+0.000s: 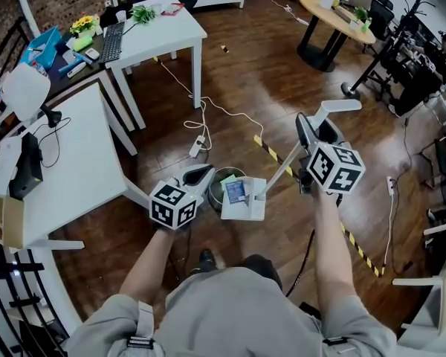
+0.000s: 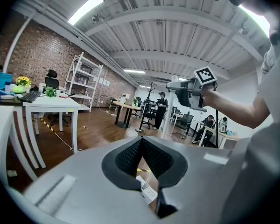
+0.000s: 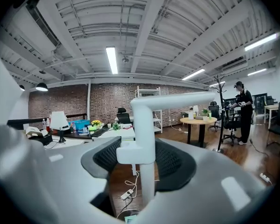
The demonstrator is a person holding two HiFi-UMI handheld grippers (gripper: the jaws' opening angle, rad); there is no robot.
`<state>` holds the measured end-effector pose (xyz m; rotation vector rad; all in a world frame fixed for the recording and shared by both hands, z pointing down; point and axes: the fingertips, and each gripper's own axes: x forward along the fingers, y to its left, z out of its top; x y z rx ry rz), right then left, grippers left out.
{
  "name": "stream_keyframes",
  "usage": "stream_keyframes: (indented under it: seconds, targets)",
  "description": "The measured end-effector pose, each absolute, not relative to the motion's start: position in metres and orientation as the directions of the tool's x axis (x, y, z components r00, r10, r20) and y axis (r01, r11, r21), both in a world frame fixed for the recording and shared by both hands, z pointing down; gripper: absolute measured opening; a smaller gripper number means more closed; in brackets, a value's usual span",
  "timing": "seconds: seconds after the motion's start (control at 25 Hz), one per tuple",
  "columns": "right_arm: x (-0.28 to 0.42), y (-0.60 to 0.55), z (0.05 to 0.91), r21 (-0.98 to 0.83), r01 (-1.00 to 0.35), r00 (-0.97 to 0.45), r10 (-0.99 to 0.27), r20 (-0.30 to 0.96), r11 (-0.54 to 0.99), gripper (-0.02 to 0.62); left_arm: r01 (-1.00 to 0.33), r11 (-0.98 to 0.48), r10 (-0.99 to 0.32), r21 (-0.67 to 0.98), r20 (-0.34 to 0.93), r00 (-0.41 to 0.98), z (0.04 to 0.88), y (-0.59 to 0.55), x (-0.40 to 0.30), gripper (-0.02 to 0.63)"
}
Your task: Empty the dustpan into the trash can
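A white long-handled dustpan (image 1: 244,199) hangs just over a round dark trash can (image 1: 224,181) on the wooden floor, with paper scraps and a blue item (image 1: 236,191) lying in the pan. My right gripper (image 1: 317,127) is shut on the upper part of the dustpan's handle (image 3: 144,125), which rises between its pads to a bent grip. My left gripper (image 1: 207,172) hovers at the can's left rim, shut with nothing in it. Below its closed tips (image 2: 141,140) part of the dustpan (image 2: 147,191) shows. The can's rim (image 3: 129,214) peeks in under the right gripper (image 3: 142,146).
A white table (image 1: 74,162) stands close on the left, and a second one (image 1: 160,32) is farther back. A power strip with cables (image 1: 197,145) and yellow-black tape (image 1: 271,152) lie on the floor beyond the can. A round table (image 1: 334,17) and chairs stand at the right.
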<state>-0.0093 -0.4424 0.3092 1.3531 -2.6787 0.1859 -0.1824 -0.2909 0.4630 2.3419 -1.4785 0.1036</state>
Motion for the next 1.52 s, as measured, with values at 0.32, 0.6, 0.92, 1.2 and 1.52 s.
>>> stream_keyframes:
  seconds: [0.32,0.6,0.92,1.2,1.52]
  targets:
    - [-0.053,-0.503,0.325,-0.028,-0.799,-0.596,-0.784,0.174,0.601,0.213,-0.896,-0.340,-0.870,0.284,0.266,0.415,0.472,-0.326,-0.195,0.005]
    - [-0.111,-0.549,0.334,0.042,-0.765,-0.632,-0.762,0.142,0.643,0.212,-0.929,-0.288,-0.897,0.233,0.275,0.347,0.454,-0.354,-0.211,0.005]
    - [-0.189,-0.542,0.337,0.120,-0.738,-0.646,-0.747,0.158,0.664,0.212,-0.932,-0.249,-0.912,0.262,0.260,0.316,0.459,-0.350,-0.270,0.005]
    - [-0.263,-0.504,0.334,0.233,-0.727,-0.626,-0.763,0.161,0.646,0.212,-0.925,-0.252,-0.922,0.285,0.218,0.318,0.452,-0.322,-0.340,0.005]
    - [-0.343,-0.464,0.347,0.321,-0.681,-0.635,-0.749,0.190,0.658,0.212,-0.923,-0.228,-0.933,0.311,0.202,0.298,0.453,-0.286,-0.393,0.005]
